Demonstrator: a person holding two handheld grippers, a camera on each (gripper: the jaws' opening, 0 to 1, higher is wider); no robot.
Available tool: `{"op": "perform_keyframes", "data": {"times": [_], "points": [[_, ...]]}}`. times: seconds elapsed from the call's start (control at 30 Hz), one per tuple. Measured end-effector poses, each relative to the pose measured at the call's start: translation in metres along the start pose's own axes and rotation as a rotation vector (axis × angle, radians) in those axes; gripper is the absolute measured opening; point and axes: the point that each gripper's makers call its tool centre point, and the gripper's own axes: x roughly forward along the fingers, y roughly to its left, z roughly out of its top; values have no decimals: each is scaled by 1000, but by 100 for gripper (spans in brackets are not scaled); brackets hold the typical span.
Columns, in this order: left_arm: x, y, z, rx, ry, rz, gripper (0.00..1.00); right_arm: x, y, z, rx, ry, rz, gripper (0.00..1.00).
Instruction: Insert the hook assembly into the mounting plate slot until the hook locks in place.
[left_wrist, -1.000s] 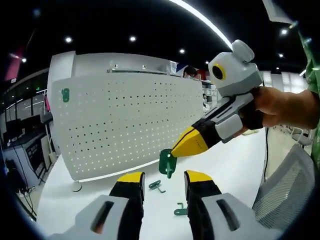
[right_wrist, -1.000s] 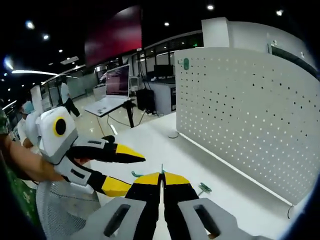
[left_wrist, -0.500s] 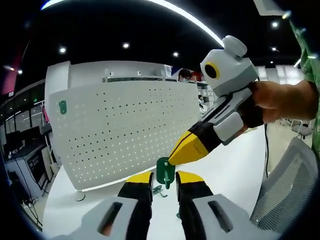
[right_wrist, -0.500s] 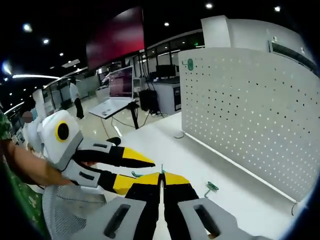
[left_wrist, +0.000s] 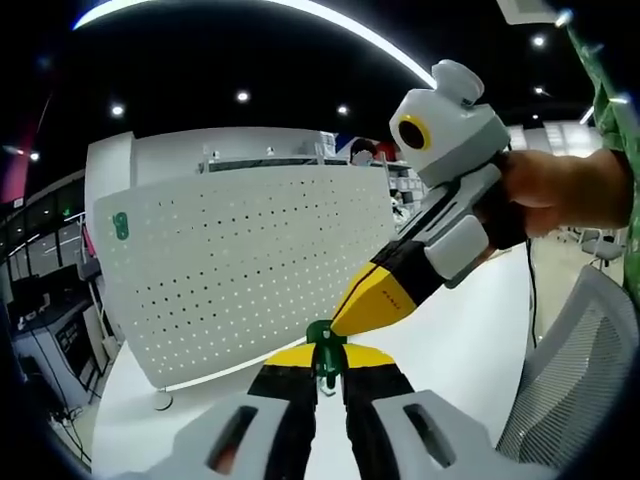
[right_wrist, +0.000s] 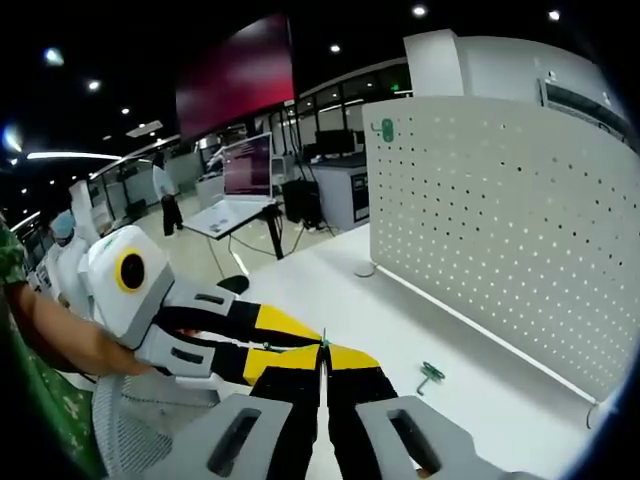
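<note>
White table in open office, perforated mounting plate upright at rear; green hook already on its top corner; spare hook lying on table. Left gripper jaws pinched onto green hook assembly; right gripper jaws together on same piece, tips meeting. Step: mid-air handover/regrip, prob. Next: one releases, carry hook to plate, line up w/ slot.
</note>
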Motion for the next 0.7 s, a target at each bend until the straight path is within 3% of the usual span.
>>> {"op": "perform_keyframes", "data": {"times": [0.7], "points": [[-1,0,1,19,-1,5,4,-2,1,0,36,-4,2,0]]}}
